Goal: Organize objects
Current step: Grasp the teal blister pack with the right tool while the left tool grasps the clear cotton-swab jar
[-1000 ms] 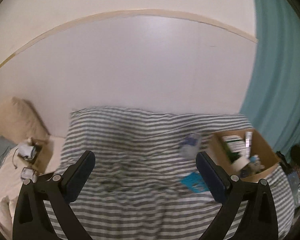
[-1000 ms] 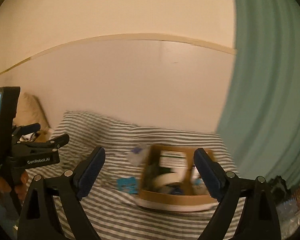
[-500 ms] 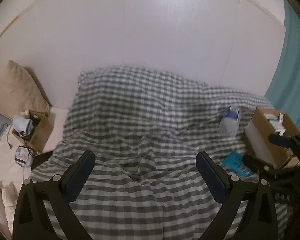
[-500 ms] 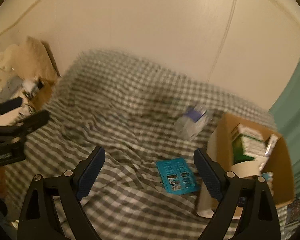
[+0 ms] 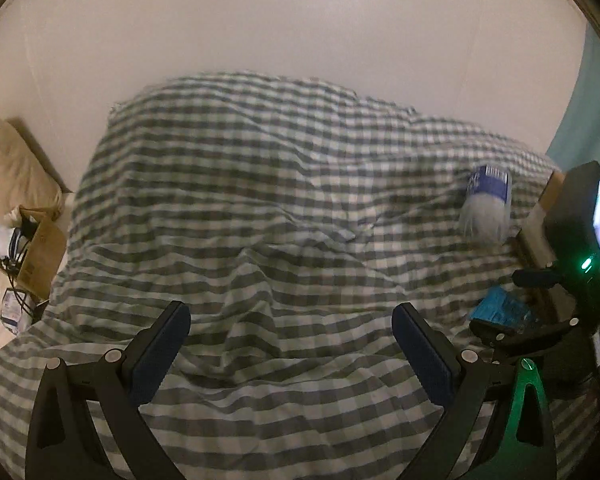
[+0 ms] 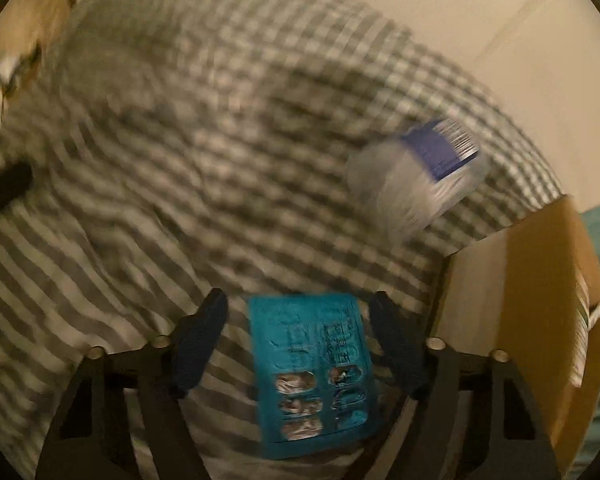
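A teal blister pack (image 6: 312,368) lies flat on the grey-checked blanket (image 6: 180,160), right between the fingers of my right gripper (image 6: 300,320). Its jaws are closing, with a gap still showing on each side of the pack. A clear plastic bottle with a blue label (image 6: 420,176) lies farther back, beside an open cardboard box (image 6: 540,300). In the left wrist view my left gripper (image 5: 292,344) stands open over bare blanket. That view also shows the bottle (image 5: 486,208), the teal pack (image 5: 500,308) and the right gripper's body at the right edge.
A beige pillow (image 5: 8,168) and a small cardboard box with cables (image 5: 36,248) sit left of the bed. A pale wall (image 5: 300,20) runs behind it. A teal curtain (image 5: 588,100) hangs at the right.
Both grippers came down and tipped toward the bed. The right one swung from the box to above the teal pack, and its jaws narrowed around it.
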Demonstrator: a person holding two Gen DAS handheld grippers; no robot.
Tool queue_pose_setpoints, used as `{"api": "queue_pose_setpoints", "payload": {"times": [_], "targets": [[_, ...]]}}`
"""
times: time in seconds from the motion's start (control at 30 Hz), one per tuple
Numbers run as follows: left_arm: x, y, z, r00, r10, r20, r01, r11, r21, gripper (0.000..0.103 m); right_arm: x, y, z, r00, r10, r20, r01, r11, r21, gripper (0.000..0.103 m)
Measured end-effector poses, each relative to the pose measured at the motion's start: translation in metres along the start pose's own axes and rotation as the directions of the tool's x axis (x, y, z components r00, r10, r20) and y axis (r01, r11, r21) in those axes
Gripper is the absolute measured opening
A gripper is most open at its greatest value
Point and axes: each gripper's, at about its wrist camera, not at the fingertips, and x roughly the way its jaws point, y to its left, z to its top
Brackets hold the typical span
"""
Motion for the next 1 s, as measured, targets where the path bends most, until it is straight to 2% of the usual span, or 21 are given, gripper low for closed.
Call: {"api": "queue_pose_setpoints", "payload": {"times": [0.1, 0.43, 0.53, 0.57, 0.6, 0.7, 0.83, 1.0], "targets": [[0.003, -0.003, -0.002, 1.0, 0.008, -0.008, -0.008, 1.0, 0.014, 0.103, 0.017, 0.006, -0.003, 0.997, -0.057, -0.054, 0.052, 0.995, -0.079, 0.067], [0.001, 0.003, -0.007, 1.0, -0.019, -0.022, 0.019, 1.0, -0.016, 0.103, 0.02, -0.007, -0.023, 0.996, -0.013, -0.089, 0.008, 0.998, -0.065, 0.067], [-0.001, 0.002, -0.009, 1.0, -0.017, -0.026, 0.016, 1.0, -0.008, 0.103, 0.022, -0.009, -0.027, 0.994, 0.017, -0.107, -0.019, 1.0, -0.014, 0.057], [-0.002, 0.001, -0.009, 1.0, -0.014, -0.027, 0.014, 1.0, -0.006, 0.103, 0.02, -0.011, -0.03, 0.995, 0.036, -0.096, -0.035, 0.999, 0.008, 0.052], [-0.002, 0.0, -0.01, 1.0, -0.011, -0.029, 0.011, 1.0, -0.004, 0.103, 0.015, -0.012, -0.033, 0.996, 0.04, -0.078, -0.038, 0.999, 0.021, 0.039], [-0.007, -0.003, -0.011, 1.0, -0.001, -0.024, 0.001, 1.0, 0.002, 0.103, -0.013, -0.011, -0.042, 1.0, 0.019, 0.002, -0.019, 1.0, 0.018, 0.018], [-0.016, -0.012, -0.012, 1.0, 0.001, -0.018, -0.001, 1.0, 0.007, 0.103, -0.06, -0.024, -0.057, 0.994, 0.0, 0.112, -0.007, 0.998, 0.058, 0.008], [-0.029, -0.038, -0.007, 0.999, -0.049, 0.006, 0.049, 0.999, 0.02, 0.103, -0.122, -0.053, -0.058, 0.962, -0.029, 0.272, -0.009, 0.991, 0.137, 0.007]]}}
